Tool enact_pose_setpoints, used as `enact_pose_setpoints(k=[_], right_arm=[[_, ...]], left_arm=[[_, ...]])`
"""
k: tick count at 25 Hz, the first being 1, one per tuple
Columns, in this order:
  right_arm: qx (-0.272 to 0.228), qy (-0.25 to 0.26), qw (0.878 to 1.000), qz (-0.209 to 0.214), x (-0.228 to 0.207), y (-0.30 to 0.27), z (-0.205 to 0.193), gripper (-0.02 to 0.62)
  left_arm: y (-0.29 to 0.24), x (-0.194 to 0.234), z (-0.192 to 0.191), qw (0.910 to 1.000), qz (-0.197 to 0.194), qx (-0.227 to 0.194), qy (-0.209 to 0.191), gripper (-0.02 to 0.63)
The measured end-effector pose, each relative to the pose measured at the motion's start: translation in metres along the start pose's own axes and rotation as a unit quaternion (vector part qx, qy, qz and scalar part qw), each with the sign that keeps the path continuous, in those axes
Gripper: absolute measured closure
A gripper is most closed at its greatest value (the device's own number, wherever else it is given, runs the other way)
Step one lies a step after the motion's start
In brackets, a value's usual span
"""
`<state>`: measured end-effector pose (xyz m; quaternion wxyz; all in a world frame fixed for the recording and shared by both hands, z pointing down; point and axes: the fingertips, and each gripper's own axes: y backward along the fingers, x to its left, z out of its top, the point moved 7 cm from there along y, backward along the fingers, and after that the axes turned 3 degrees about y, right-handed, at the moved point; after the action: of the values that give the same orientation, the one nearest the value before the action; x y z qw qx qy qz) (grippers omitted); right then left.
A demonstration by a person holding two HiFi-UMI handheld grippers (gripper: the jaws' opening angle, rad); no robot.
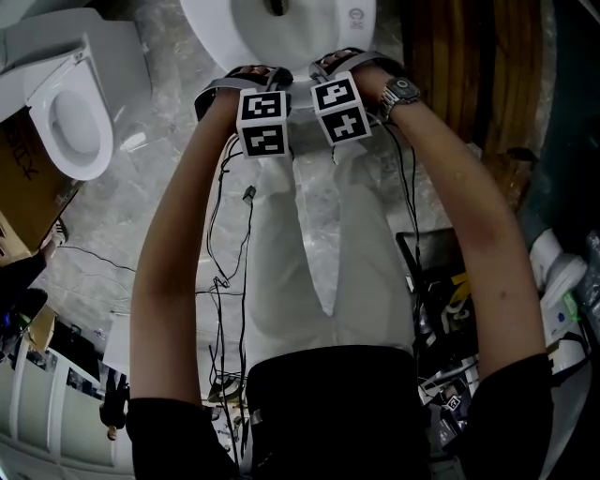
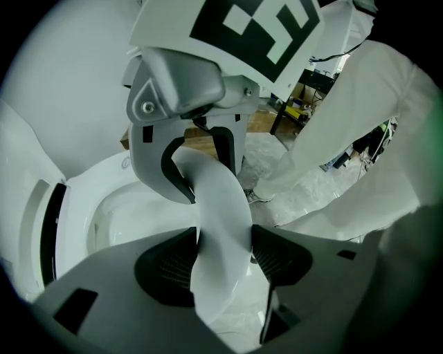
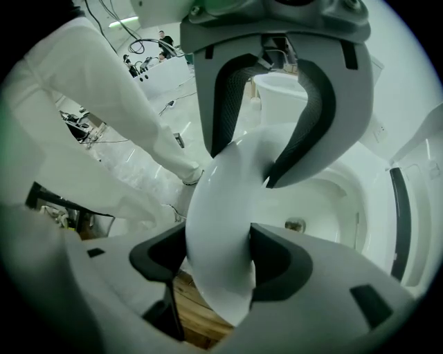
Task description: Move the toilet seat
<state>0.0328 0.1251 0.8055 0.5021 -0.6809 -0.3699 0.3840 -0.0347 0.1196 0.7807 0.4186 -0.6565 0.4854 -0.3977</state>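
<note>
The white toilet (image 1: 300, 28) stands at the top of the head view, right in front of the person. Both grippers meet at its front edge, the left gripper (image 1: 255, 80) beside the right gripper (image 1: 336, 67). In the left gripper view my left gripper (image 2: 223, 259) is shut on the white toilet seat (image 2: 218, 228), a curved band that runs between its jaws. In the right gripper view my right gripper (image 3: 218, 259) is shut on the same toilet seat (image 3: 221, 235). The seat looks lifted off the bowl (image 3: 325, 207). Each gripper faces the other across the band.
A second open toilet (image 1: 70, 117) stands at the left next to a cardboard box (image 1: 23, 178). Black cables (image 1: 225, 272) hang down by the person's legs. A wooden panel (image 1: 478, 66) rises at the top right, with tools and clutter (image 1: 450, 309) below it.
</note>
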Motion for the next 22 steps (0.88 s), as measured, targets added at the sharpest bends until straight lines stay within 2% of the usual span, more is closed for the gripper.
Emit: enact_pose_setpoints(k=[10, 22], right_arm=[[0.001, -0.007, 1.0, 0.026, -0.001, 0.035, 0.005, 0.307], [-0.002, -0.014, 0.998, 0.055, -0.007, 0.073, 0.009, 0.307]], left_arm=[[0.031, -0.003, 0.007, 0.9995, 0.015, -0.027, -0.002, 0.344], [0.068, 0.0, 0.016, 0.9993, 0.025, -0.029, 0.004, 0.345]])
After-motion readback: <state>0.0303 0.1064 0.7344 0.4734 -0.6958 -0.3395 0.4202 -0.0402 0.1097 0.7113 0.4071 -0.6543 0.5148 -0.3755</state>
